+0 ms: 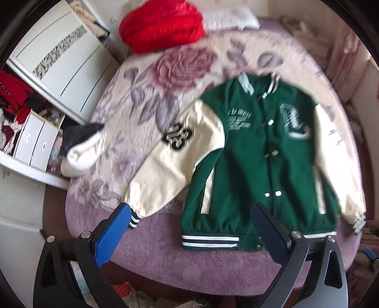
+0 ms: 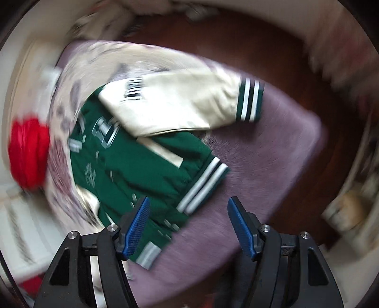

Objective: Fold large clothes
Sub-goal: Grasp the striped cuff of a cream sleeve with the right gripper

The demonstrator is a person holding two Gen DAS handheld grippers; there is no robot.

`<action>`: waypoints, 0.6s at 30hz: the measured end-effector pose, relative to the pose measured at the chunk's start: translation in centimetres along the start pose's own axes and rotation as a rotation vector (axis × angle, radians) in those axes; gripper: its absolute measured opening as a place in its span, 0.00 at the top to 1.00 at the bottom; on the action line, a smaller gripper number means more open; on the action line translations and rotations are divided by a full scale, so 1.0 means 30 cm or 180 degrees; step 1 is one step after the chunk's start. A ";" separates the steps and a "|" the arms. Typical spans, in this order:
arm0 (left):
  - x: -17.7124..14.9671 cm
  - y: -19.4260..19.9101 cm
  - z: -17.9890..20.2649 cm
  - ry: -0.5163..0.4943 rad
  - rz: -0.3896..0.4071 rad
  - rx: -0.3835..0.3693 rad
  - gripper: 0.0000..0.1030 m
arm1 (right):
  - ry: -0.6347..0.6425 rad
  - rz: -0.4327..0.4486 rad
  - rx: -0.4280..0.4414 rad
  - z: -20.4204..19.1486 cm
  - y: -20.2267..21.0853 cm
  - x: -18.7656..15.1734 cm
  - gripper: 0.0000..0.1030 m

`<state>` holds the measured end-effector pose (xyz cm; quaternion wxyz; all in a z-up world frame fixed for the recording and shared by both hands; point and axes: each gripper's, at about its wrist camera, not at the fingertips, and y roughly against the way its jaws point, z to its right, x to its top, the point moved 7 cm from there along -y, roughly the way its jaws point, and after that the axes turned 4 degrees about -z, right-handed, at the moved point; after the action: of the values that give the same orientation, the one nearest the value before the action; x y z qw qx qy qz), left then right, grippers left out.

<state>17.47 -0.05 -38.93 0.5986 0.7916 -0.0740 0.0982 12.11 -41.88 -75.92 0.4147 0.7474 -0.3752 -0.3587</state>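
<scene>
A green varsity jacket with cream sleeves lies flat, front up, on a floral bed cover. Its left-hand sleeve spreads outward and its striped cuff lies beside my left finger. My left gripper is open and empty above the jacket's striped hem. In the blurred right wrist view the jacket lies slantwise with one cream sleeve stretched to the right. My right gripper is open and empty over the hem corner.
A red garment is heaped at the bed's far end, next to a white pillow. A white cushion sits at the bed's left edge. A white wardrobe and drawers stand at the left. Dark wooden floor surrounds the bed.
</scene>
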 end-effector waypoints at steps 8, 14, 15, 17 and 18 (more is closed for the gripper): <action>0.002 -0.386 0.194 -0.0047 -0.0436 0.0189 0.00 | -0.0952 0.0263 0.0705 0.258 -0.506 0.351 0.31; 0.073 -0.551 0.327 -0.0151 -0.0404 0.0239 0.00 | -0.1056 0.0611 0.0758 0.244 -0.654 0.419 0.35; 0.090 -0.572 0.344 -0.0159 -0.0378 0.0245 0.00 | -0.1048 0.0672 0.0717 0.238 -0.646 0.423 0.62; 0.118 -0.600 0.362 -0.0159 -0.0354 0.0241 0.00 | -0.0998 0.0747 0.0829 0.199 -0.621 0.425 0.83; 0.132 -0.610 0.372 -0.0145 -0.0354 0.0238 0.00 | -0.0988 0.0792 0.0832 0.179 -0.590 0.432 0.85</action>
<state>26.35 -5.80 -57.99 0.5712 0.8183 -0.0397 0.0494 18.19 -48.27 -96.72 0.2929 0.6786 -0.5669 -0.3637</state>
